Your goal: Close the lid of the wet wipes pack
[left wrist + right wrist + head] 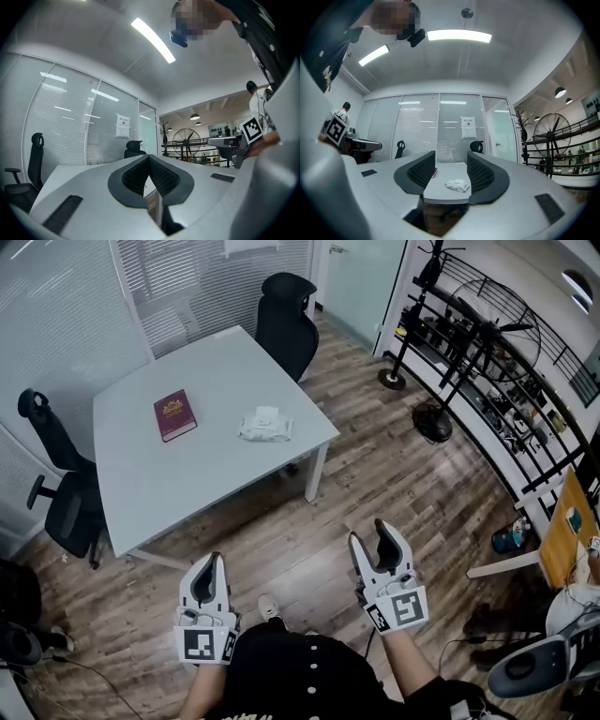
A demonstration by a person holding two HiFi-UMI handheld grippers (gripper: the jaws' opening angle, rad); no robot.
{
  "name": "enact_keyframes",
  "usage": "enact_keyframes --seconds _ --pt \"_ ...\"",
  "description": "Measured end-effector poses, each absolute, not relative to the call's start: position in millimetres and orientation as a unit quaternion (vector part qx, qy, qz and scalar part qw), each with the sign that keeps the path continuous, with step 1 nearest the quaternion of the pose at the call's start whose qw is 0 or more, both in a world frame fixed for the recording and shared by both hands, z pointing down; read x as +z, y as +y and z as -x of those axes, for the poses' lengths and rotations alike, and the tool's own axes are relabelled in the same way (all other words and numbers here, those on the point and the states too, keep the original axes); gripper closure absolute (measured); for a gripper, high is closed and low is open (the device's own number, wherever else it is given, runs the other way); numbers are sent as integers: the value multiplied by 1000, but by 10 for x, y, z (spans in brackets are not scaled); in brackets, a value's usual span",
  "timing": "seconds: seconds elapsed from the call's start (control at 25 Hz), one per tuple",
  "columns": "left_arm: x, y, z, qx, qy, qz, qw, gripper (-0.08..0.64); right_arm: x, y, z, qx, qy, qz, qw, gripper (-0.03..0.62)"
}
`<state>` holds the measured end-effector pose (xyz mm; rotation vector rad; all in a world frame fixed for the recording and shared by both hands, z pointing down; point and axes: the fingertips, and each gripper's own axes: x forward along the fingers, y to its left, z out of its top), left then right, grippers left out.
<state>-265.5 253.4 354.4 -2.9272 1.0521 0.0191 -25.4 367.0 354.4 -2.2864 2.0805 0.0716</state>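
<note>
Wet wipes pack (265, 425) lies flat on the white table (187, 479), near the table's right edge, white and crumpled-looking. Lid state too small to read. Dark red book (175, 414) on the same table, left of the pack, well apart from it. Nothing touches the pack.

Black office chair (288, 320) at the table's far corner, a second black chair (61, 488) at its left side. Wood-plank floor (394, 474) between the table and the person. Floor fan (502, 338) on a stand and a black railing with shelves off to the right.

Both grippers are held low in front of the person's black top (291, 671), pointing level toward the table, well short of it.

Right gripper (370, 532): jaws apart, nothing between the pads. In its own view the far-off pack and the table edge show through the gap.

Left gripper (212, 561): jaw tips closed against each other, clenched on nothing. Only a sliver of the table shows below the tips.
</note>
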Motion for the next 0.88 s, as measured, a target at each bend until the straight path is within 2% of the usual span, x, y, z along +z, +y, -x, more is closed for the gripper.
enact_keyframes --seconds 0.88 --pt "3520 1693 2637 19 318 948 14 553 3486 2957 288 34 657 753 16 397"
